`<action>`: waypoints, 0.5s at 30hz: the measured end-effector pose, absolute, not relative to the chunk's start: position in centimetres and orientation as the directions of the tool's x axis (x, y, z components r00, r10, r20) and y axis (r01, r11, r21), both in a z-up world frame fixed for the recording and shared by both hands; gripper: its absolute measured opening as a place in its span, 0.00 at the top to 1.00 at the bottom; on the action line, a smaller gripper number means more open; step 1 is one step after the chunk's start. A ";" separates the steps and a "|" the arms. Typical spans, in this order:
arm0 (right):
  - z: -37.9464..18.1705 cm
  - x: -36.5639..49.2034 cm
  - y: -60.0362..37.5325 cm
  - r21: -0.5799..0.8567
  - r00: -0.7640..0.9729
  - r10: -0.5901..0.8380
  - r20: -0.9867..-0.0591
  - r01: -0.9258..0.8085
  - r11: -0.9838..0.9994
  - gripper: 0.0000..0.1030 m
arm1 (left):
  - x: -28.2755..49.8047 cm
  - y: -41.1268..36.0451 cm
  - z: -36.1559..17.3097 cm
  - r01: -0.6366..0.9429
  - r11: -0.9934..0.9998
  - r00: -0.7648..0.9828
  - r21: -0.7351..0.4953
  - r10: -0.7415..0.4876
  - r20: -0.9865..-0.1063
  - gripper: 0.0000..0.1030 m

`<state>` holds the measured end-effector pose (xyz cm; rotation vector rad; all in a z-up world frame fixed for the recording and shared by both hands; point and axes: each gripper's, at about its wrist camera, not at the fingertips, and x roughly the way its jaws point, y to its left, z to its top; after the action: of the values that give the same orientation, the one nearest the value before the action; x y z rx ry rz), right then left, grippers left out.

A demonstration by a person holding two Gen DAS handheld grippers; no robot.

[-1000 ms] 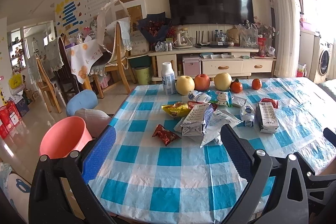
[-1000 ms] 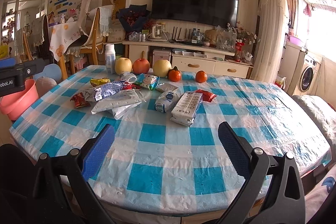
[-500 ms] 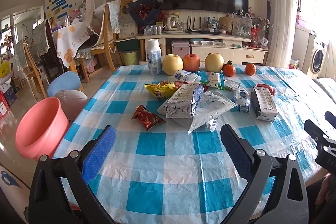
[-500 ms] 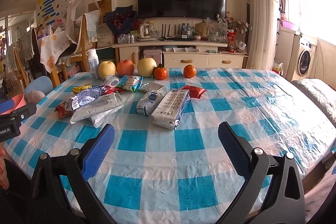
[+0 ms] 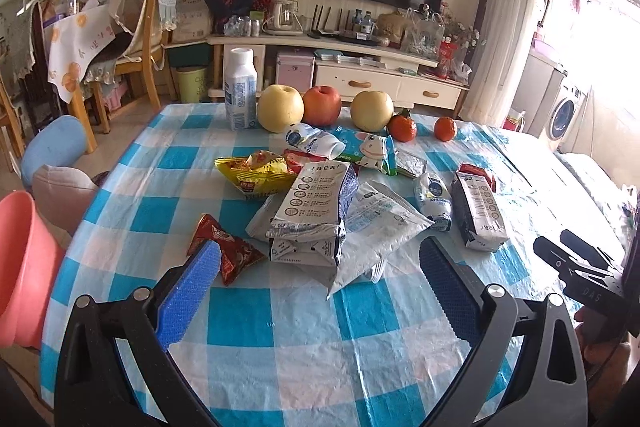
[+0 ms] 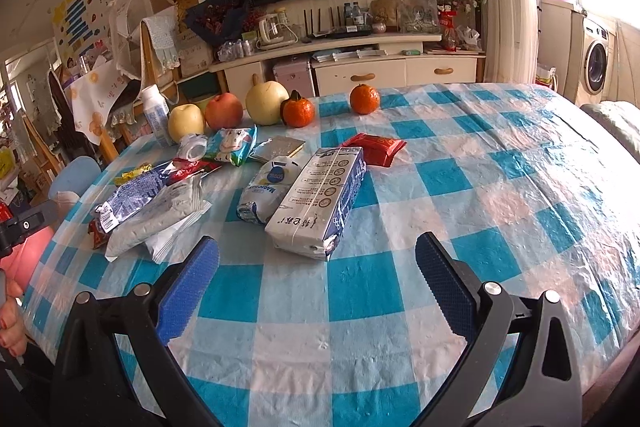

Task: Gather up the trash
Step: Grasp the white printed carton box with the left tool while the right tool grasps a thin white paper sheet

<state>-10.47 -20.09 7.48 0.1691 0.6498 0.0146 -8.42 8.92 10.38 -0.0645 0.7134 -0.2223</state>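
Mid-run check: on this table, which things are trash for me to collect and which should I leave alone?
Trash: milk cartons, white bags, red wrapper, yellow packet, small pouches; pink bucket probably the bin.

Leave: pears, apple, oranges, bottle.

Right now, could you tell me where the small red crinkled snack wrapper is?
In the left wrist view, the red crinkled snack wrapper lies left of the grey milk carton, just beyond the left claw.
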 end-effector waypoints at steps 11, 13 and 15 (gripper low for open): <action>6.3 -6.1 -19.4 0.199 0.764 0.132 -0.632 -0.004 0.980 0.04 | -2.4 9.5 8.0 0.194 0.963 0.638 -0.186 -0.268 -0.722 0.04; 6.2 -5.7 -18.6 0.222 0.751 0.184 -0.635 -0.051 0.974 0.04 | -1.5 9.6 7.5 0.191 0.959 0.621 -0.211 -0.285 -0.730 0.04; 6.1 -5.4 -17.6 0.246 0.735 0.237 -0.636 -0.098 0.964 0.04 | -0.9 9.8 7.0 0.188 0.952 0.606 -0.242 -0.306 -0.734 0.04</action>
<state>-5.38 -17.57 6.10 0.2014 0.7238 0.1853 -0.93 9.82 7.02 -0.1451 0.8747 -0.2873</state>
